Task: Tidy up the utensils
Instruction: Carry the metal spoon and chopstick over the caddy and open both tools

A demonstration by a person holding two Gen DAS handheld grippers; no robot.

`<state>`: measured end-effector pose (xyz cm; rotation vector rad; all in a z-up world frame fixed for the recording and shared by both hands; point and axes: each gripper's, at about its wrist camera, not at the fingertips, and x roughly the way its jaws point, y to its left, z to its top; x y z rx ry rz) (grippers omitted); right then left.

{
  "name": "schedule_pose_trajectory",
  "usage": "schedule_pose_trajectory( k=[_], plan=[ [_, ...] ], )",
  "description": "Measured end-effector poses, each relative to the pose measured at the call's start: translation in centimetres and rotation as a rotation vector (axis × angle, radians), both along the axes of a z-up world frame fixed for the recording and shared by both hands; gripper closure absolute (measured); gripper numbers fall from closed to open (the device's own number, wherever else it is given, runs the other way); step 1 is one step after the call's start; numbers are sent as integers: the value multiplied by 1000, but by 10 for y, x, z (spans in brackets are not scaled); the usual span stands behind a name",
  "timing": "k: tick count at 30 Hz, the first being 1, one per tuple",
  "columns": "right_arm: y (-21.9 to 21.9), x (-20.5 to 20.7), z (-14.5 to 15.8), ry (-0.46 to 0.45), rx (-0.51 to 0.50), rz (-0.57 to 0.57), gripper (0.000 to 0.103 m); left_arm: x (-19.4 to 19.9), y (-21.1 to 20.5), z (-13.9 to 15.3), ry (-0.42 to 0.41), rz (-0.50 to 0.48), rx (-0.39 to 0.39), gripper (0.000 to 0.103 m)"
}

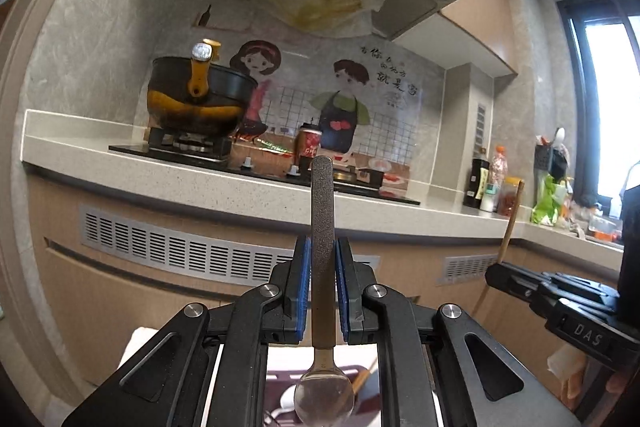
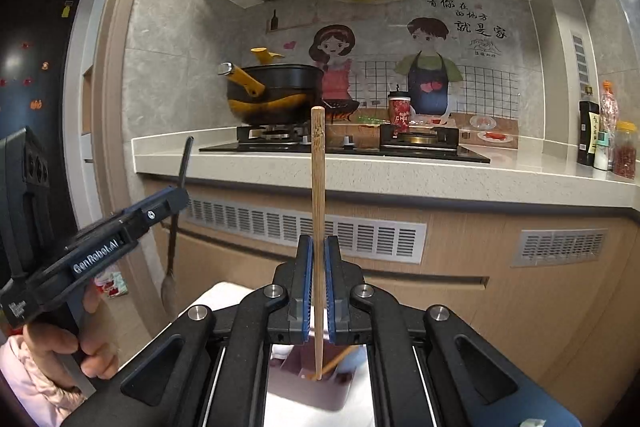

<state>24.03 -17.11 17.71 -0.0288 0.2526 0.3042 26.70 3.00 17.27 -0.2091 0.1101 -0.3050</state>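
Observation:
My left gripper (image 1: 322, 247) is shut on a spoon (image 1: 322, 211) with a dark speckled handle, held upright; its metal bowl (image 1: 324, 399) hangs below the jaws over a purple holder (image 1: 280, 383). My right gripper (image 2: 318, 247) is shut on a bamboo chopstick (image 2: 318, 167), held upright, its lower tip inside the purple holder (image 2: 312, 387), where another chopstick (image 2: 338, 361) leans. The right gripper also shows in the left wrist view (image 1: 496, 273) with its chopstick (image 1: 512, 219). The left gripper and spoon show at the left of the right wrist view (image 2: 176, 195).
A kitchen counter (image 2: 360, 171) runs ahead with a gas stove (image 2: 344, 145), a black and yellow pan (image 2: 276, 91) and a red cup (image 2: 400, 113). Bottles and jars (image 2: 604, 139) stand at the right. Cabinet fronts with vents (image 2: 304, 227) lie below. The holder stands on a white surface (image 2: 224, 297).

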Motion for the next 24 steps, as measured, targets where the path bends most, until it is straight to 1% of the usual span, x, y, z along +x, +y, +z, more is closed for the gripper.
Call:
schedule_pose_trajectory(
  k=[3, 8, 11, 15, 19, 24],
  plan=[
    [4, 20, 0, 17, 2, -2, 98, 21, 0, -6, 16, 6, 2, 90],
    [8, 50, -12, 71, 17, 2, 98, 45, 0, -26, 59, 11, -14, 90],
    [12, 64, -23, 104, 22, 1, 98, 57, -1, -41, 71, 39, -6, 90],
    [14, 82, -40, 155, 33, -6, 98, 70, -1, -59, 103, 31, -27, 90],
    [16, 94, -56, 187, 29, -30, 98, 80, -4, -76, 108, 47, -34, 90],
    [19, 108, -76, 239, 37, -29, 98, 92, -11, -100, 175, 34, -17, 90]
  ],
)
